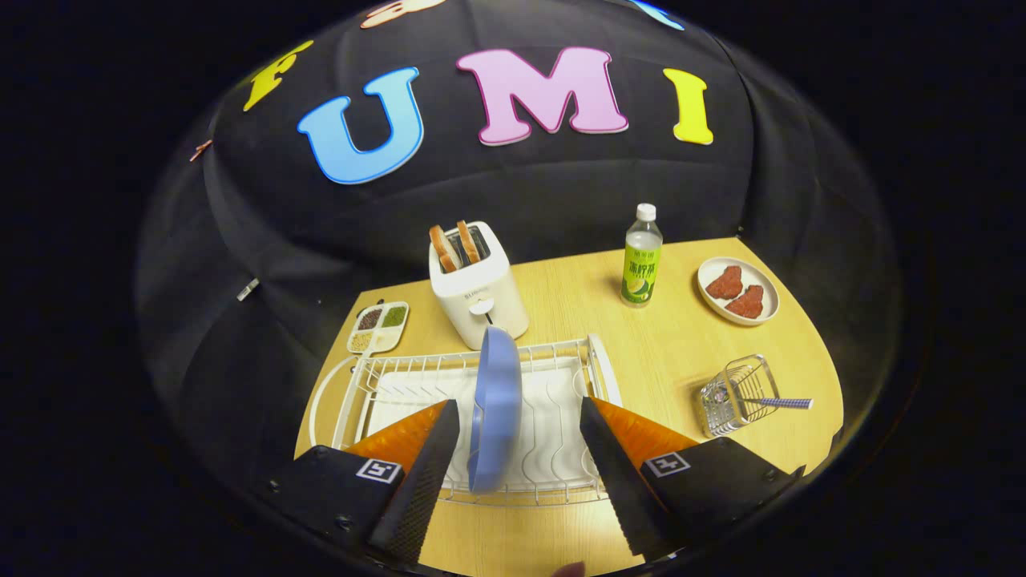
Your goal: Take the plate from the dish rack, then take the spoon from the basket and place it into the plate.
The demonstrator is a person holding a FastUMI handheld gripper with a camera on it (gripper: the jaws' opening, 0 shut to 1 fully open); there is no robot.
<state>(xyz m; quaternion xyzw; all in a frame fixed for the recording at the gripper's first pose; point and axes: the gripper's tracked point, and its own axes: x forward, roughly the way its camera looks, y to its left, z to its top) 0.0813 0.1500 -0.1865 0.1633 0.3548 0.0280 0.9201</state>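
we have our gripper (pixel 519 445) spread wide, grasping nothing, with the blue plate (pixel 493 405) standing on edge between its two fingers. the plate sits upright in the white dish rack (pixel 561 353), closer to the left finger (pixel 425 469) than to the right one (pixel 621 473), and neither pad seems to touch it yet. to take it well, we judge we should centre ourselves on the rim first, easing a little to the left so both pads meet the plate together, then close across its thin edge rather than its face. a one-sided touch could tip it against the wires. once clamped, we would lift straight up to clear the rack before swinging away. the spoon (pixel 773 402) waits in the wire basket (pixel 737 394) on the desk (pixel 681 353), well off to the right of the rack, its handle poking out sideways. behind the rack stand a toaster (pixel 477 292) and a bottle (pixel 641 256).
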